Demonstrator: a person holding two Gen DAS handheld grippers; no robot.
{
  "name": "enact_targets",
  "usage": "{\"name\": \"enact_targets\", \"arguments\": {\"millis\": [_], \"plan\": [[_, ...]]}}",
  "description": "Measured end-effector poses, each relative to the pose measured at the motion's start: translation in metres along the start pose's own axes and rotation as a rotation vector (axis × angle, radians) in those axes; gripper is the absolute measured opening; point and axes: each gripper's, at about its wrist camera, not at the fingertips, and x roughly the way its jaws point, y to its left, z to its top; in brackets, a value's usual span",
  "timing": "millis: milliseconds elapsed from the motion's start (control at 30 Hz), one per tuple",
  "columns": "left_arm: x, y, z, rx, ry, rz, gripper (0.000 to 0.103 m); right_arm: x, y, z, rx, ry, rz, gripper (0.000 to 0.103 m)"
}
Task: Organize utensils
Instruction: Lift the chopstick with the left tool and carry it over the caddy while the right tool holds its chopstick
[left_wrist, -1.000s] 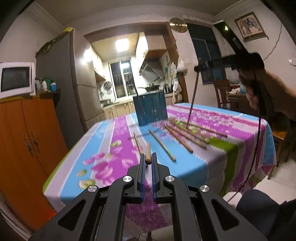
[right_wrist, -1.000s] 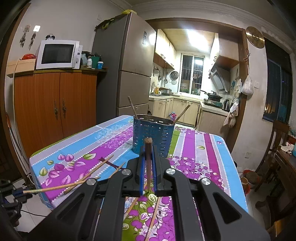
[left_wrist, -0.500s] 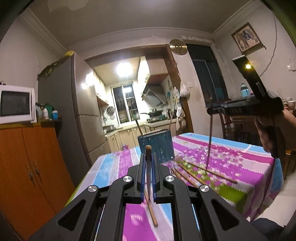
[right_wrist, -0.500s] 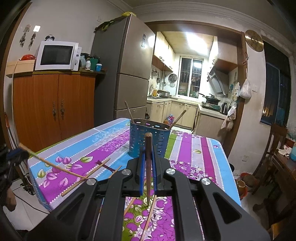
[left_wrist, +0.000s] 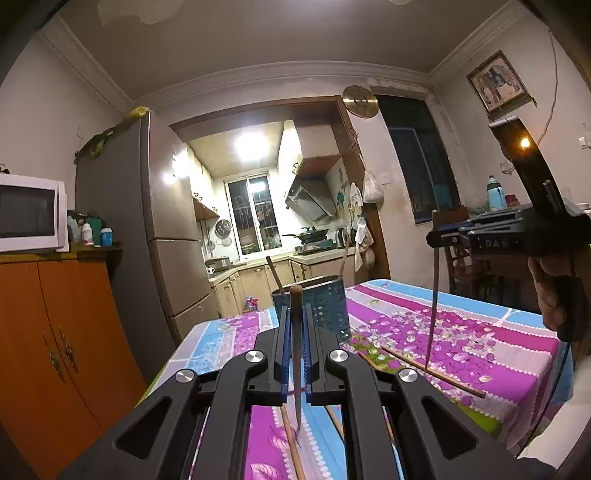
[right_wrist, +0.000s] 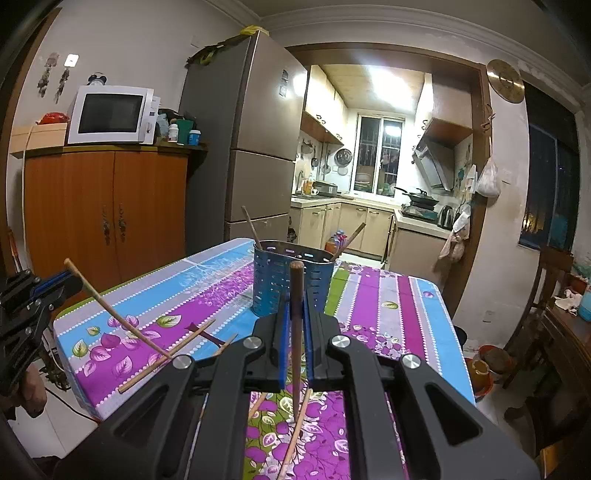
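left claw (left_wrist: 295, 354): jaws clamped on a thin dark-brown wooden chopstick (left_wrist: 296, 332); stick stands near upright, blunt end above the jaws, tapered tip hanging below, clear of the cloth
right claw (right_wrist: 295, 343): jaws clamped on a second thin dark-brown wooden chopstick (right_wrist: 296, 317); also upright, tip low over the bench
holder: blue perforated metal utensil holder (right_wrist: 288, 284), beyond both claws on the bench; two sticks already lean inside
loose sticks: pale wooden chopsticks (right_wrist: 166, 356) lie flat on the cloth, between the claws and the holder
bench: bench with striped purple-blue floral tablecloth (right_wrist: 388, 314)
handling: judged light, stiff, smooth, round; likely to pivot or slide in a pinch; not fragile
where to hold: near the thick upper end, so the taper leads into the holder
risk: tip catching the rim; a light holder may tip if nudged
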Motion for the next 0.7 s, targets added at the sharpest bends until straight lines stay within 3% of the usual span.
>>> {"name": "enact_targets", "arguments": {"millis": [333,700], "plan": [[0.039,0.036,0.041,-0.059,0.035,-0.028,0.007,0.018,-0.016,0.016,0.071,0.022,0.048,0.005],[0.103,0.074,0.093,-0.138,0.191,-0.075,0.007,0.035,-0.032,0.056,0.106,0.054,0.065,0.005]]}}
